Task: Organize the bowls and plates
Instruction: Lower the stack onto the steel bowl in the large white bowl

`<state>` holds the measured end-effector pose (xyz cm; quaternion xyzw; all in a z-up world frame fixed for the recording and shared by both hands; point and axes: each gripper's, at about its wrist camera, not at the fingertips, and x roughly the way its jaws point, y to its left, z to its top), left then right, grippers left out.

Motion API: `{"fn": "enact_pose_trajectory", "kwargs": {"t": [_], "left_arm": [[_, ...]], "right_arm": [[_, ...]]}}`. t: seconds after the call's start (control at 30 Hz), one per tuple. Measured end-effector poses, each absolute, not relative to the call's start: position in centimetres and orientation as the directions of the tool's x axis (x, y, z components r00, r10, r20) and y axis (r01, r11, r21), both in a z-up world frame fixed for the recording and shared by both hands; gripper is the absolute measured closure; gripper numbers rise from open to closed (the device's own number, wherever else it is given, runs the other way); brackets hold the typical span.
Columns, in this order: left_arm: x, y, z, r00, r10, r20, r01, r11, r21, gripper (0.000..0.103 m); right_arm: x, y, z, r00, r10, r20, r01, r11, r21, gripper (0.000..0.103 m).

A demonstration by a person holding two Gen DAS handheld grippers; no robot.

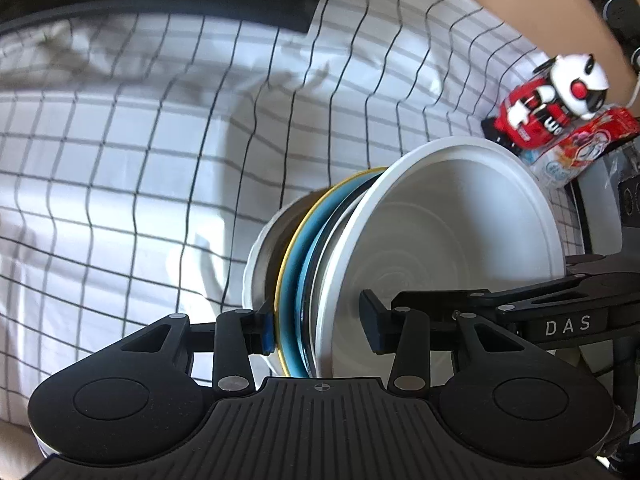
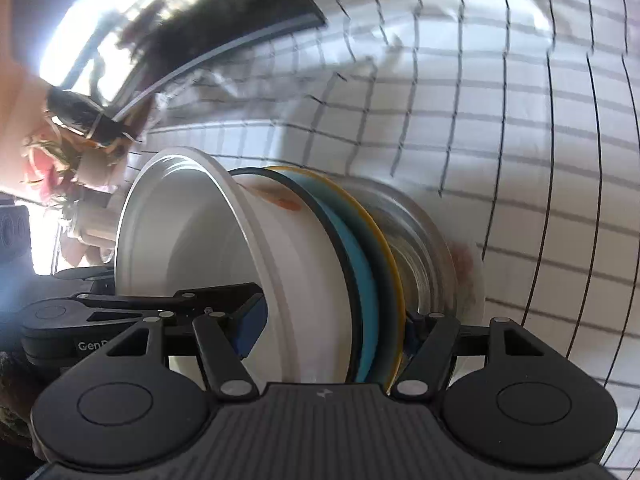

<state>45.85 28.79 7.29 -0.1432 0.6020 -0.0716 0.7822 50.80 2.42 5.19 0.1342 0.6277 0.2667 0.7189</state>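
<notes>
Both grippers are carrying one nested stack above the checked cloth.
The left gripper (image 1: 318, 322) and right gripper (image 2: 336, 328) are pinching opposite rims of the stack (image 1: 360, 256), seemingly tipped sideways between them.

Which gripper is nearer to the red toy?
Right, probably. The right gripper reaches into the bowl from the side where the toy stands. The left gripper clamps the same stack from the side farther from the toy.
</notes>
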Motion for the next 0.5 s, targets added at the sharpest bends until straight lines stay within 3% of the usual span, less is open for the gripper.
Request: {"fn": "enact_pose_trajectory", "kwargs": {"t": [0.5], "left_arm": [[46.4,29.1,4.5,0.238,-0.305,-0.922,-0.021,0.947,-0.319,0.072]], "right_arm": [[50.6,2.6,2.8,0.077,0.466,-0.881,-0.175,0.877,0.448,0.037]]}}
